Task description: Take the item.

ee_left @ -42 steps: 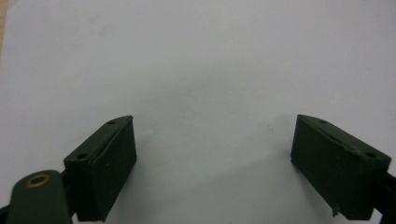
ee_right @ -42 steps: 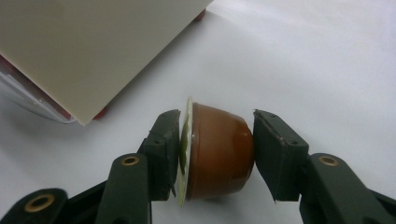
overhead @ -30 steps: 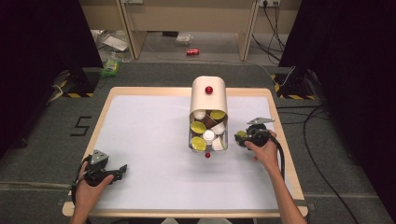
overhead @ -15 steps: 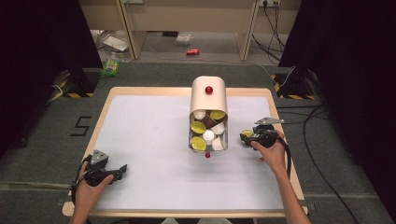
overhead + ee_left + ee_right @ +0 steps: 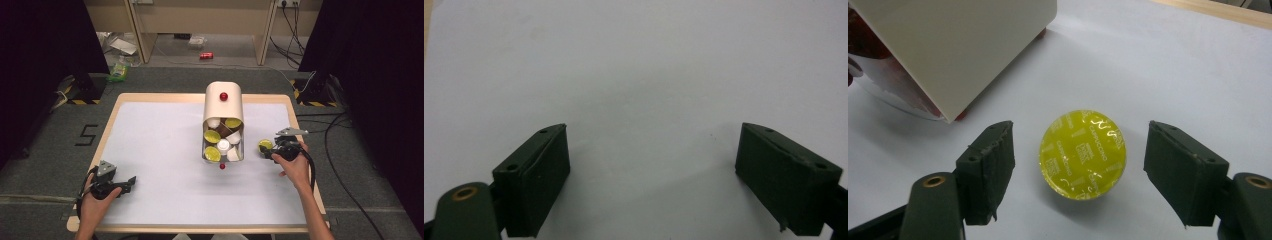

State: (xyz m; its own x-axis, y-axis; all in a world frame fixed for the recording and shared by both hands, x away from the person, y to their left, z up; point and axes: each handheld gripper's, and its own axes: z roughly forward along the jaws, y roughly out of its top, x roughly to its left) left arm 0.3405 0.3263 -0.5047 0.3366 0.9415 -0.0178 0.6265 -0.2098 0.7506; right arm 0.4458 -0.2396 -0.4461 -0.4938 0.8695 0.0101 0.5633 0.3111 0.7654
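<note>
A cream capsule dispenser [image 5: 223,107] with a red knob lies in the middle of the table, and its open drawer [image 5: 223,145] holds several yellow, white and brown capsules. Just right of it a yellow-lidded capsule [image 5: 265,145] [image 5: 1082,154] sits on the white mat. My right gripper [image 5: 271,149] [image 5: 1080,172] is beside it, jaws on either side and clear of the capsule; they have just been opening. My left gripper [image 5: 131,181] [image 5: 654,175] rests open at the front left with only bare mat between its jaws.
The white mat [image 5: 160,150] covers a wooden-edged table [image 5: 112,112]. A small red ball [image 5: 222,166] lies just in front of the drawer. The dispenser's side wall [image 5: 963,45] stands close to my right gripper's left jaw. Cables and litter lie on the floor beyond.
My right gripper has drawn away from the dispenser to the right and its jaws have widened, leaving the yellow capsule on the mat. The left hand has stayed put.
</note>
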